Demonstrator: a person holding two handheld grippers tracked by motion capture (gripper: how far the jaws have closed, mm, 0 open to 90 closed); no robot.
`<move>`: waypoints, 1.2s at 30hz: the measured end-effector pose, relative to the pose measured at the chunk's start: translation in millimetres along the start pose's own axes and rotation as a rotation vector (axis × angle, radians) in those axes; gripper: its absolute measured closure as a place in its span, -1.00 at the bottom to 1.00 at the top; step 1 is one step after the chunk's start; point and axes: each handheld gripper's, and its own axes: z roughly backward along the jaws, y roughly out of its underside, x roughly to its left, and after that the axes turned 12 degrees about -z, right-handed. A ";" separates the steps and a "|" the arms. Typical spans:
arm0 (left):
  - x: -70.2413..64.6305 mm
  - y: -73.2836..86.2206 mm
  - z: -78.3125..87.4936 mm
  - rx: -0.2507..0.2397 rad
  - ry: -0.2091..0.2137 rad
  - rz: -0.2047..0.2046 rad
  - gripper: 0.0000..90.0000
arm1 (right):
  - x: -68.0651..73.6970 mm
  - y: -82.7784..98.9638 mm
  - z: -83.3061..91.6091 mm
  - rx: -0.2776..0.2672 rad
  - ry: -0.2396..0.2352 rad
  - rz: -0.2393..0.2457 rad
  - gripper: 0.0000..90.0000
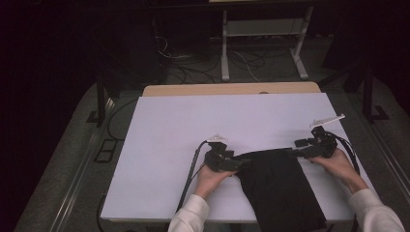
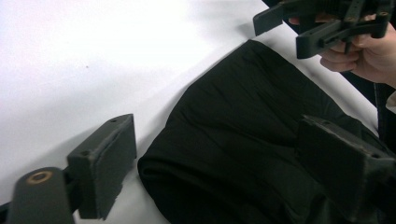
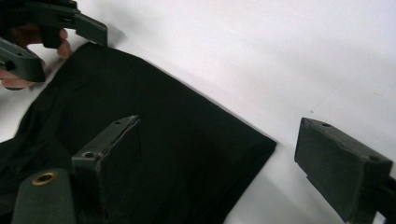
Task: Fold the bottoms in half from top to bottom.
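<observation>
Black cloth (image 1: 280, 186) corners between both open claws.

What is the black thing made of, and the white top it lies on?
The black cloth looks like soft, matte fabric: it folds, wrinkles and rounds over at its edge. The white table top looks like a smooth, hard board, maybe coated wood or plastic, with a faint sheen; I can't tell which.

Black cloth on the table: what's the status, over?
Left gripper and right gripper: jaws open, one at each far corner of the black cloth. Cloth flat, near end hanging off white table. Nothing in the way.
</observation>
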 end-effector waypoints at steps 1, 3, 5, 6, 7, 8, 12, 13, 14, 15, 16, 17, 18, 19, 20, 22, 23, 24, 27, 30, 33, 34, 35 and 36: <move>0.4 0.4 -0.8 0.003 0.000 -0.001 -0.69 | -1.0 0.0 -1.1 0.006 0.000 -0.003 -0.66; 1.4 1.2 -2.4 0.011 0.001 -0.002 -0.67 | -3.1 -0.1 -3.4 0.012 0.002 0.001 -0.64; 2.0 1.4 -2.7 0.004 0.002 0.000 -0.62 | -4.9 -0.4 -5.3 0.018 0.002 0.008 -0.56; 2.3 1.4 -2.9 0.004 0.006 0.002 -0.58 | -5.6 -0.4 -6.4 0.023 0.001 0.011 -0.52; 2.1 1.6 -3.0 0.007 0.015 0.005 -0.54 | -6.0 -0.4 -6.7 0.022 0.001 0.017 -0.47; 1.5 1.7 -3.2 0.011 0.016 -0.001 -0.50 | -6.1 -1.0 -6.8 0.025 0.000 0.019 -0.44; -2.6 1.8 -3.0 0.034 0.030 -0.044 -0.23 | -4.2 -1.1 -8.1 0.038 0.000 0.042 -0.16; -3.2 1.9 -3.0 0.036 0.037 -0.054 -0.14 | -3.0 -0.9 -8.3 0.044 0.003 0.048 -0.05; -3.8 1.9 -3.1 0.038 0.044 -0.056 -0.06 | -2.3 -1.0 -9.0 0.051 -0.002 0.057 0.06; -4.3 2.0 -3.5 0.039 0.052 -0.060 0.01 | -1.3 -0.8 -9.4 0.063 -0.008 0.065 0.20; -4.7 2.2 -3.9 0.041 0.053 -0.065 0.12 | -0.6 -0.5 -10.4 0.075 -0.017 0.072 0.36; -5.2 2.2 -4.2 0.046 0.047 -0.075 0.23 | 0.1 -0.3 -11.4 0.089 -0.026 0.074 0.53; -5.4 2.2 -4.4 0.053 0.041 -0.086 0.38 | 0.6 -0.5 -12.1 0.100 -0.025 0.076 0.69; -5.6 2.2 -4.5 0.057 0.031 -0.094 0.53 | 0.2 -1.0 -12.3 0.099 -0.035 0.067 0.78; -5.6 2.2 -4.2 0.060 0.026 -0.100 0.65 | -0.1 -1.5 -12.1 0.096 -0.043 0.053 0.82; -5.5 1.4 -2.6 0.054 0.015 -0.111 0.78 | 0.6 -2.3 -11.2 0.085 -0.029 0.031 0.86; -5.9 0.5 -1.0 0.050 0.004 -0.124 0.81 | 0.9 -2.9 -11.0 0.078 -0.026 0.024 0.88; -6.3 -0.6 1.2 0.045 -0.004 -0.135 0.83 | 1.7 -3.5 -10.6 0.072 -0.019 0.017 0.88; -6.4 -5.7 9.8 0.039 -0.010 -0.163 0.87 | 4.3 -6.4 -9.8 0.037 -0.010 -0.006 0.89; -7.6 -12.2 18.6 0.044 -0.019 -0.195 0.87 | 8.9 -10.0 -10.4 0.006 -0.014 -0.005 0.89; -8.6 -17.5 27.2 0.038 -0.026 -0.221 0.87 | 12.6 -12.6 -13.1 -0.004 -0.020 -0.004 0.89; -8.6 -19.0 29.8 0.040 -0.029 -0.227 0.87 | 13.9 -13.3 -14.0 -0.007 -0.023 -0.004 0.89; -8.3 -20.2 32.3 0.042 -0.032 -0.233 0.87 | 15.3 -14.0 -15.0 -0.007 -0.024 -0.003 0.89; -7.7 -21.5 35.0 0.045 -0.038 -0.241 0.87 | 16.4 -14.8 -15.8 -0.007 -0.027 -0.002 0.89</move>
